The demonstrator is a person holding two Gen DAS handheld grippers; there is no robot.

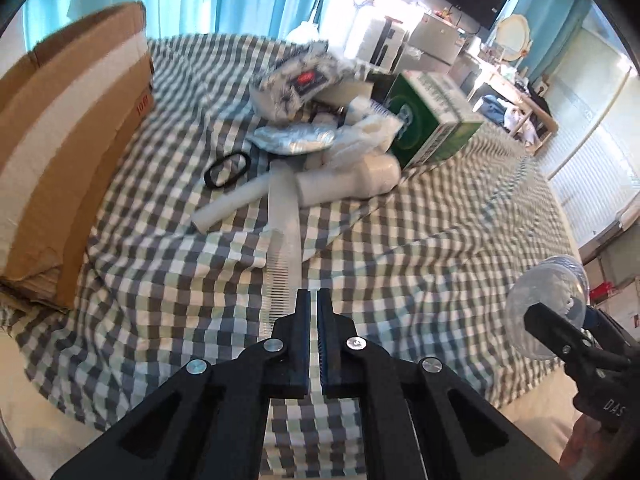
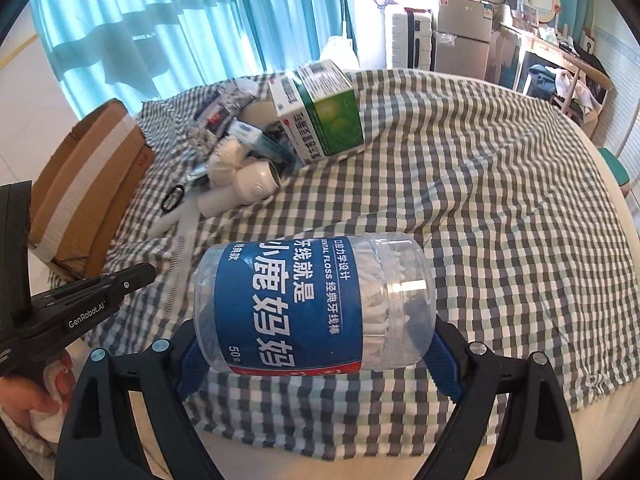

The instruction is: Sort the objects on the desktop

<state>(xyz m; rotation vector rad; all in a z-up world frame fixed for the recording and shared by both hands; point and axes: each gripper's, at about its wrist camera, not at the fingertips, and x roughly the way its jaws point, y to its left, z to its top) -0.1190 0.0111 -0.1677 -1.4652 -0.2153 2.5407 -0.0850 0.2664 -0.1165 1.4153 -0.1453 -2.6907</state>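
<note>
My right gripper (image 2: pixel 312 344) is shut on a clear dental floss jar (image 2: pixel 316 304) with a blue label, held sideways above the checked cloth; it also shows in the left wrist view (image 1: pixel 548 312). My left gripper (image 1: pixel 313 300) is shut and empty, just above the near end of a clear comb (image 1: pixel 282 232). A pile lies beyond: a green box (image 1: pixel 432 120), a white bottle (image 1: pixel 352 180), a white tube (image 1: pixel 228 204), a black hair tie (image 1: pixel 226 169), a silver packet (image 1: pixel 294 140) and a patterned pouch (image 1: pixel 296 84).
An open cardboard box (image 1: pixel 68 140) stands at the left edge of the table. The checked cloth (image 2: pixel 500 200) covers the round table. A fridge, shelves and a desk stand beyond at the back right.
</note>
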